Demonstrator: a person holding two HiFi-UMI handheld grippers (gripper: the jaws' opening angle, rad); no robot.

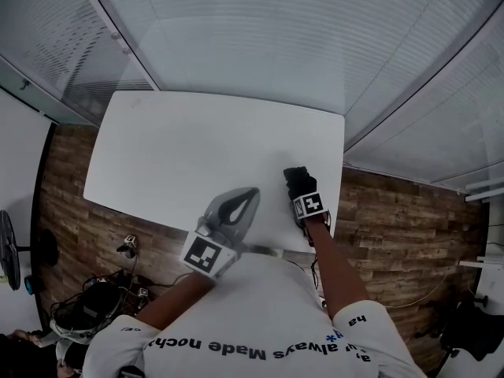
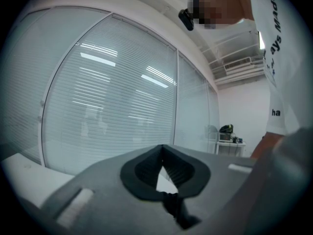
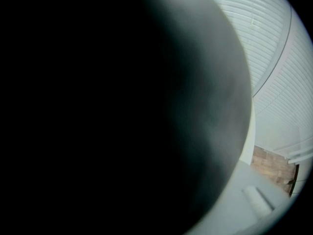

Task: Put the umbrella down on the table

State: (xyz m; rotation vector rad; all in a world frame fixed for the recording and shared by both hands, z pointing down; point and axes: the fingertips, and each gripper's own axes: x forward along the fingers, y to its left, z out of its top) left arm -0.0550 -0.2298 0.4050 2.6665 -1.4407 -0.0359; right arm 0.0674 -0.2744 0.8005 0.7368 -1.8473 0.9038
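Glass walls with lowered white blinds (image 1: 260,30) are closing in the room. A white rectangular desk (image 1: 197,140) is stretching out ahead of both tools, over a brown wood-plank floor (image 1: 386,211).

I am reading the left hand-held gripper (image 2: 162,149) as pressed together. Its grey jaws are meeting at the tips, leaving only a small diamond-shaped gap between the dark pads (image 2: 142,173), and the desk is showing through that gap. A small dark strap-like scrap (image 2: 172,207) is sitting at the root of the gap, and I cannot tell what it is.

The right hand-held gripper (image 1: 304,192) is hovering over the near right corner of the desk, to the right of the left one. Its own view is almost wholly filled by what I am taking to be the black umbrella (image 3: 122,106), a large rounded dark bulk right against the lens. Only one grey jaw is peeking out below and to the right of it, so I cannot tell whether this tool is spread or clamped.

I am judging the task as not yet done. The black umbrella is sitting up at the right hand-held gripper, not lying free on the desk. As I am seeing it, what is left is lowering it onto the surface ahead of that gripper and letting go.
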